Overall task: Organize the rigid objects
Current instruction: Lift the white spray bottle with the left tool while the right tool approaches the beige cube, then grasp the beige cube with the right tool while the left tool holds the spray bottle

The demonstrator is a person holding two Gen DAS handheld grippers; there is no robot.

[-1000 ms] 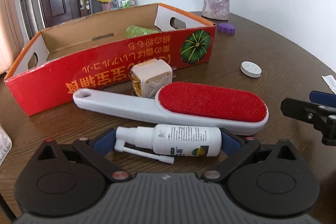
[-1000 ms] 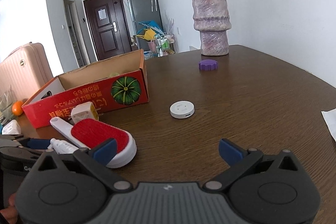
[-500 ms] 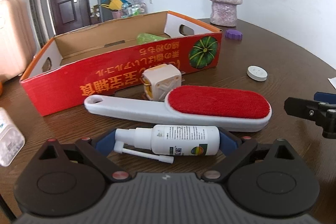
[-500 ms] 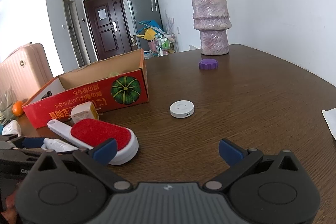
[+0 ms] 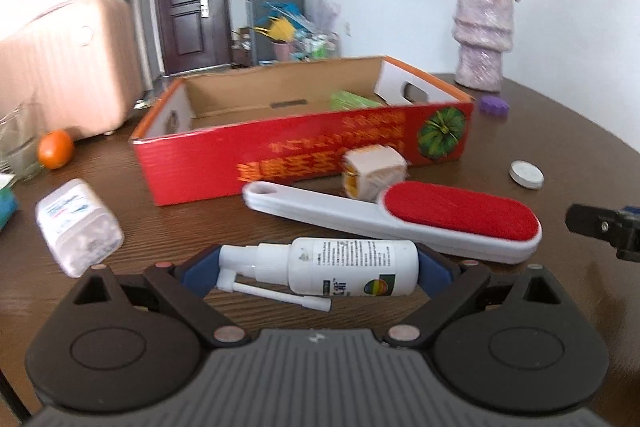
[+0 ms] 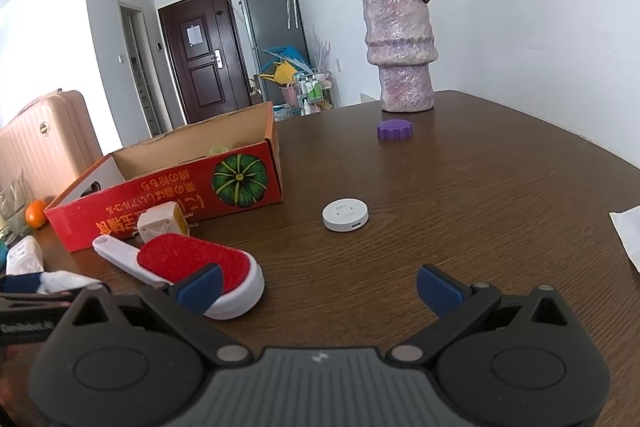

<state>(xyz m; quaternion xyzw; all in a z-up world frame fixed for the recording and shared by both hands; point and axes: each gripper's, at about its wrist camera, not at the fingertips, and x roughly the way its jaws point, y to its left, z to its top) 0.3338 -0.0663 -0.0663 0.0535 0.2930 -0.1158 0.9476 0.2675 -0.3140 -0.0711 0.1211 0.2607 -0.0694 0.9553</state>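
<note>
Two grippers are in view. Compared with one second ago, the left gripper [image 5: 318, 269] has risen with its load: the left wrist view now looks down over the front wall of the cardboard box [image 5: 304, 151] into its interior, and an orange [image 5: 55, 149] and a clear lidded container [image 5: 78, 227] that were outside the frame now appear at the left. The lint brush [image 5: 400, 217] sat directly against the held bottle in the earlier view; a strip of bare table [image 5: 180, 227] now separates them. The right gripper [image 6: 318, 287] shows no change of position or opening.

1. Left gripper: the blue pads [image 5: 430, 269] are clamped on the two ends of the spray bottle [image 5: 332, 267], which lies crosswise between them, clear of the table.
2. Spray bottle: white cylindrical body with small printed text and a multicoloured round logo near the base. The pump head faces the left pad; a thin white nozzle tube is folded down along the body.
3. Right gripper: the pads stand wide apart with nothing between them, above the table.
4. Box: red printed front wall with a green pumpkin graphic, white end panels with hand slots, brown interior. A green item [image 5: 352, 99] lies inside near the right end.
5. On the table in front of the box: a beige cube-shaped plug adapter [image 5: 374, 171], touching the lint brush handle; to the right, well apart, a white round disc [image 6: 345, 214]; farther back, a purple cap [image 6: 395, 129] near the vase [image 6: 402, 51].
</note>
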